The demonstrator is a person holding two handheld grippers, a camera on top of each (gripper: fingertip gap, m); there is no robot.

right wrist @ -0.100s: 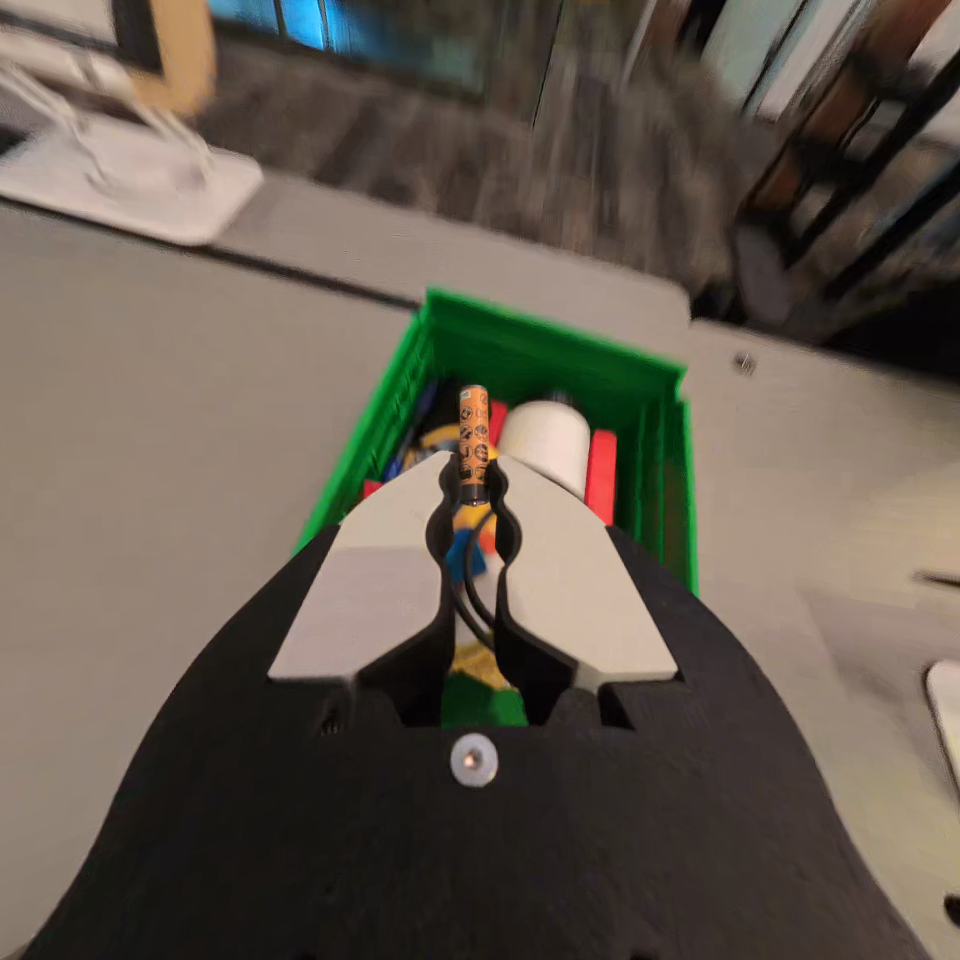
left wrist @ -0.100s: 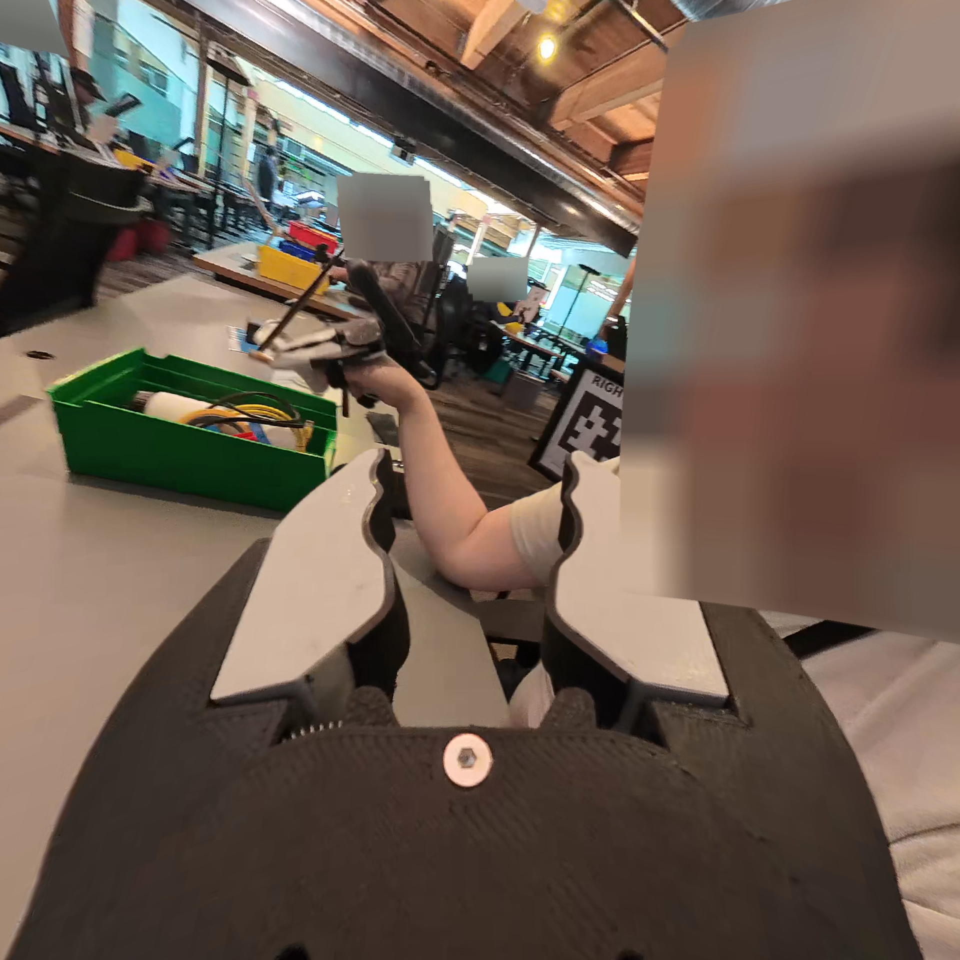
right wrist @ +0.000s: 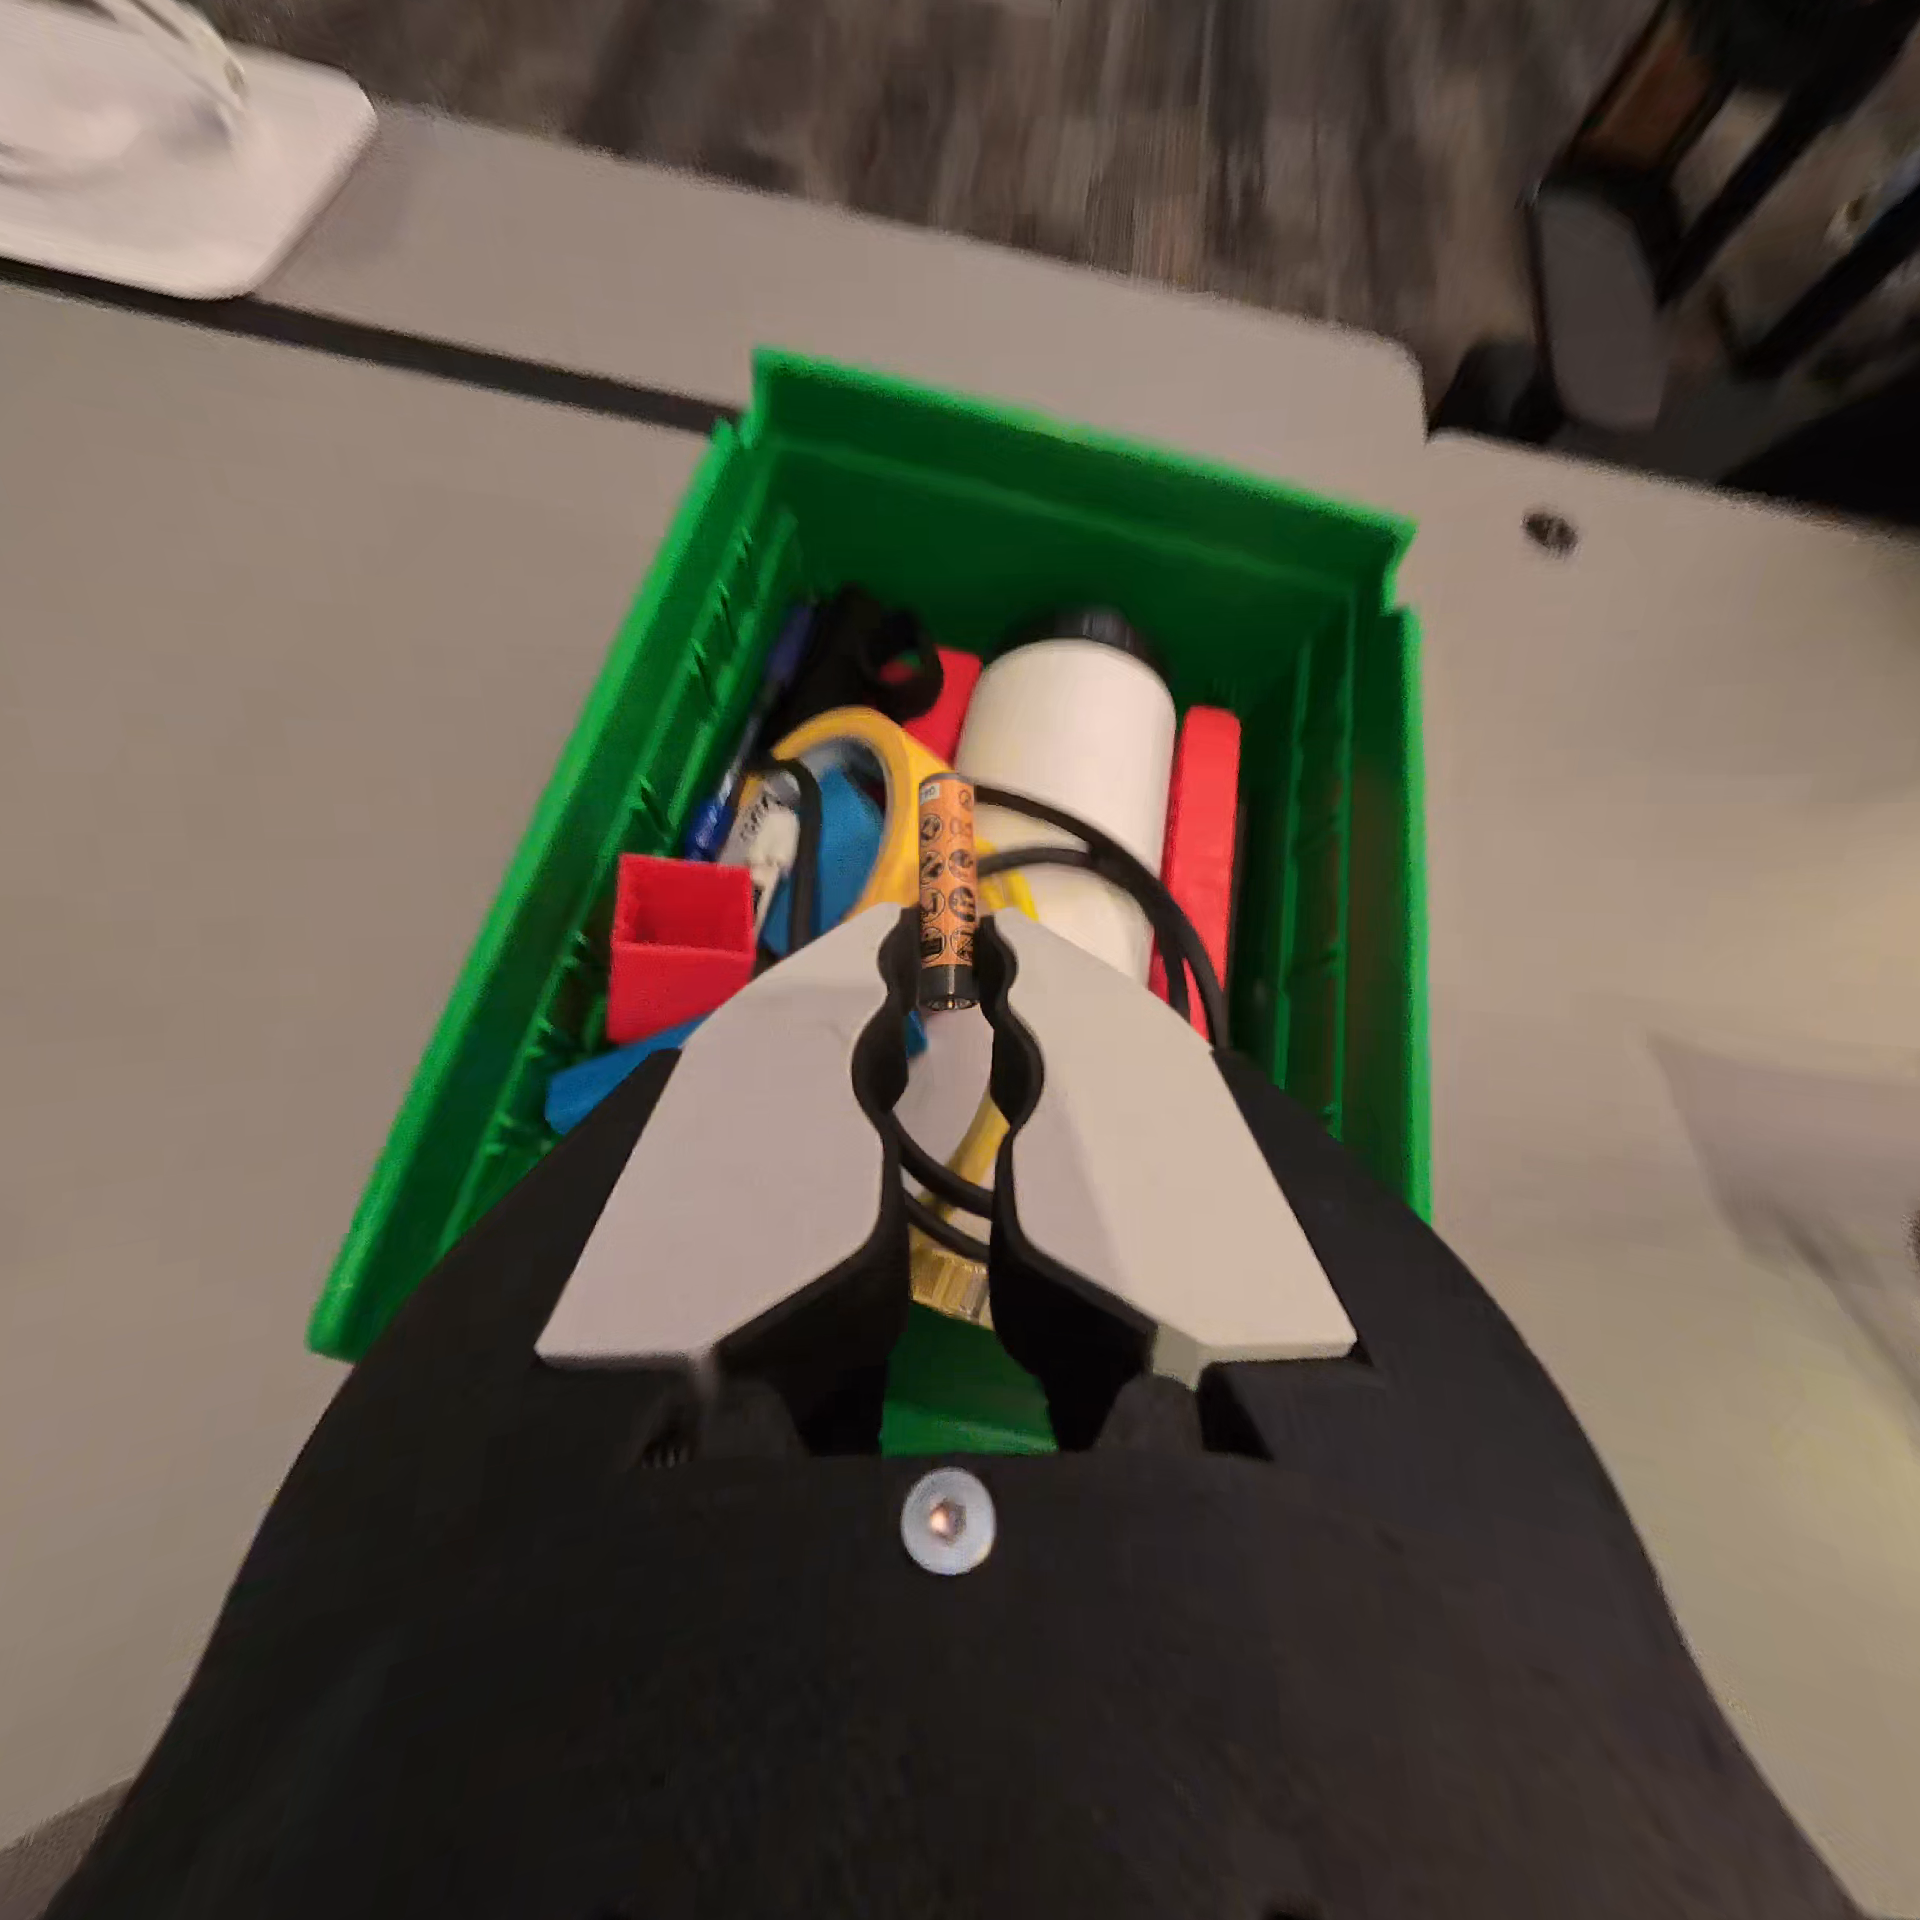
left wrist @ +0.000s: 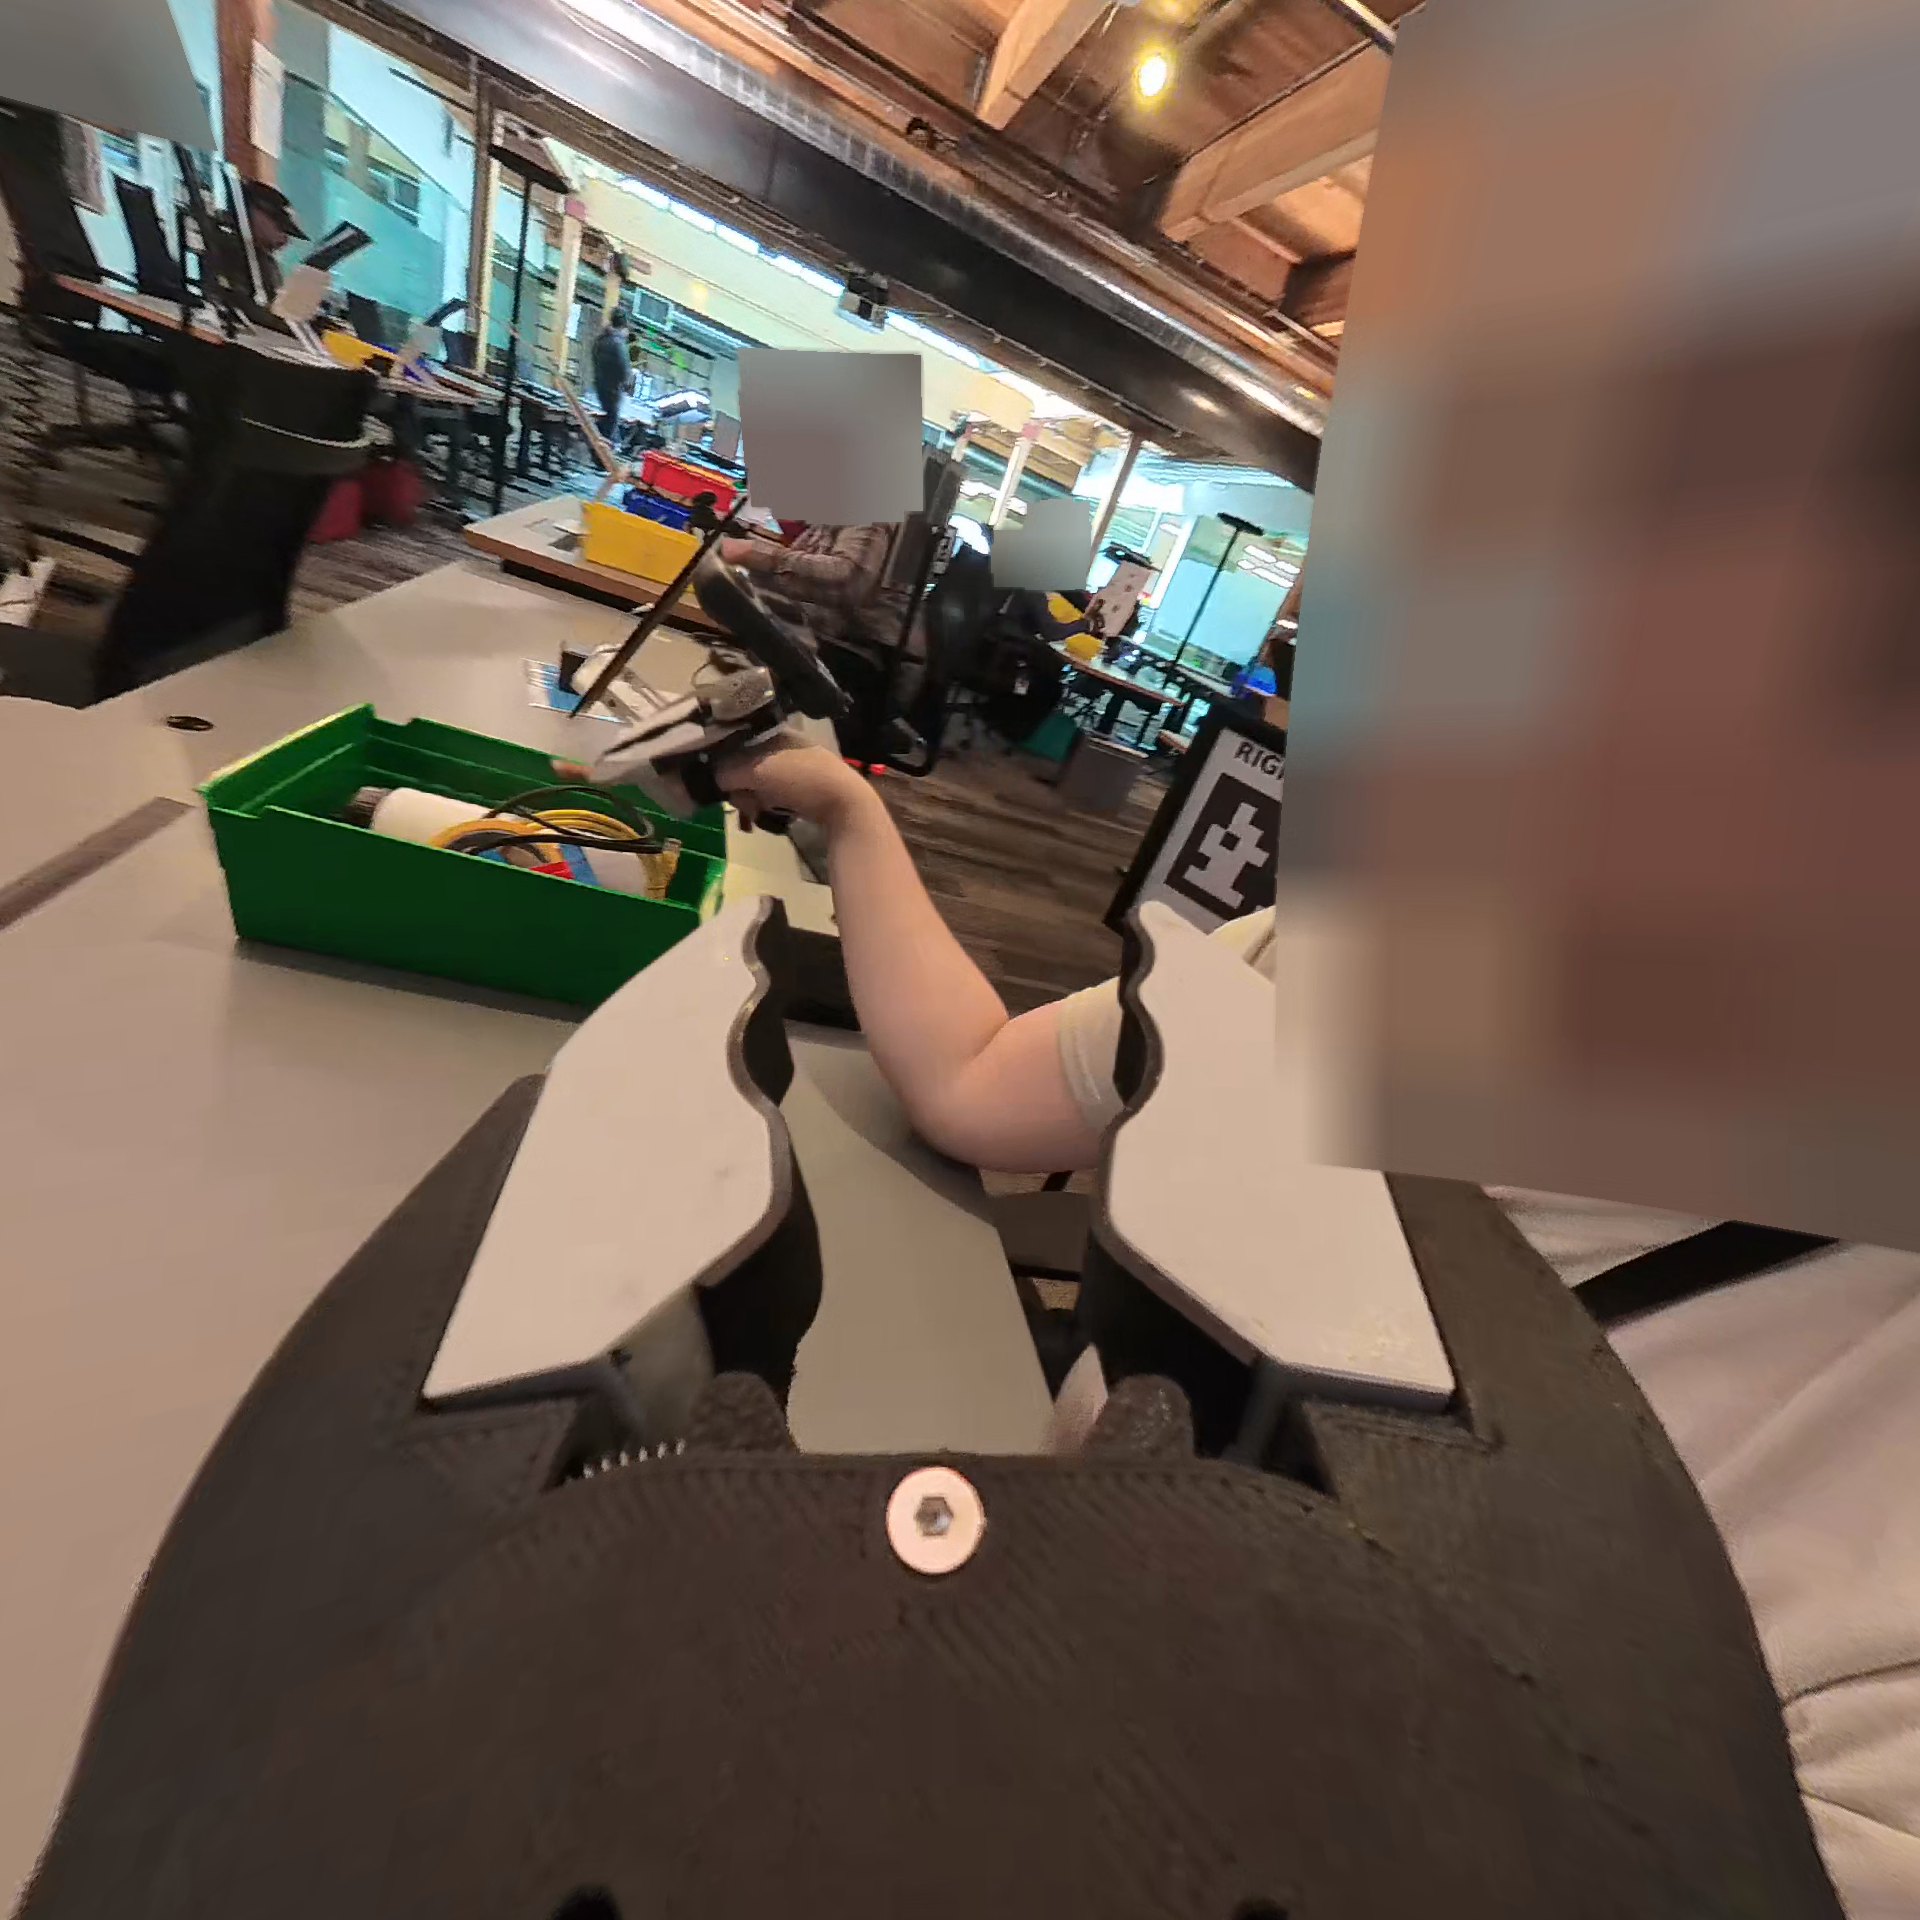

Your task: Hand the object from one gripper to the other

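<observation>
My right gripper [right wrist: 943,925] is shut on a small orange and black battery [right wrist: 945,883], held by its black end between the fingertips, above the green bin [right wrist: 1049,457]. The battery points forward over a white cylinder [right wrist: 1070,748] in the bin. My left gripper [left wrist: 945,935] is open and empty, low over the grey table, well apart from the bin. In the left wrist view the right gripper [left wrist: 623,756] shows farther off, held in a hand above the green bin [left wrist: 416,914]; the battery is barely visible there.
The bin holds a yellow cable [right wrist: 862,738], a black cable [right wrist: 1174,935], red blocks [right wrist: 681,951], blue pieces and the white cylinder. A person's arm [left wrist: 935,1029] reaches across the table [left wrist: 208,1143]. A white pad [right wrist: 177,177] lies at the far left. Desks and people fill the background.
My right gripper with the battery has moved down and closer over the bin. The left gripper has stayed open in place.
</observation>
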